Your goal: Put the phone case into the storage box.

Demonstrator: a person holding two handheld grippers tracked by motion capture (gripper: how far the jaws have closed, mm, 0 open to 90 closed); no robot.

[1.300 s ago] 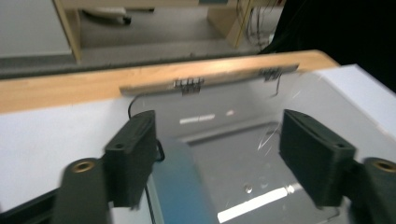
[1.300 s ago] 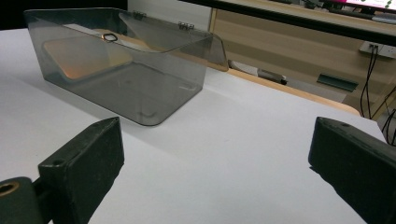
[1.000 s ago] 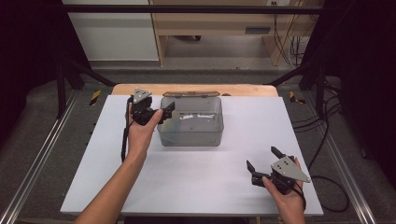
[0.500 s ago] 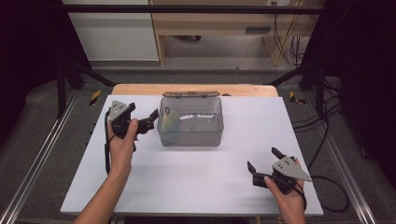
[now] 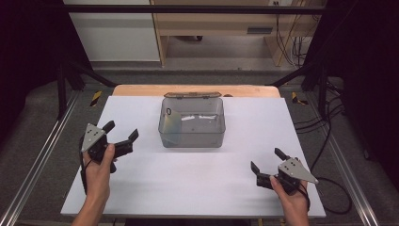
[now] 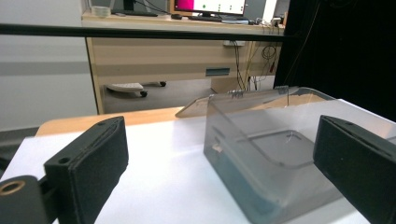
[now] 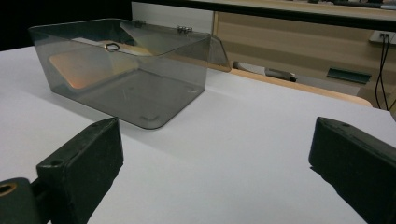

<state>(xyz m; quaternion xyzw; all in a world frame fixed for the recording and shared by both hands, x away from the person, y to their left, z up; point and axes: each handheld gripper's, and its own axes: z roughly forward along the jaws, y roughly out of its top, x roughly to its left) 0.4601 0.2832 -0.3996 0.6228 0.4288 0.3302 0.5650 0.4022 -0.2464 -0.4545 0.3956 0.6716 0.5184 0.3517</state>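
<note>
A smoky, see-through plastic box [image 5: 192,124] — lid hinged back — sits mid-tabletop [image 5: 244,155] toward the far edge. Left tool [image 5: 121,136] and right tool [image 5: 267,162] both spread, holding nothing, well apart from it.

The left gripper [image 5: 121,133] sits in the person's left hand [image 5: 99,165], jaws spread wide and empty, forearm reaching in from below. The right gripper [image 5: 268,161] is held low in the right hand [image 5: 288,195], jaws likewise wide apart.

Smoky grey transparent box [image 5: 192,123]; white table [image 5: 197,179]; black hand-held gripper [image 5: 121,133].
</note>
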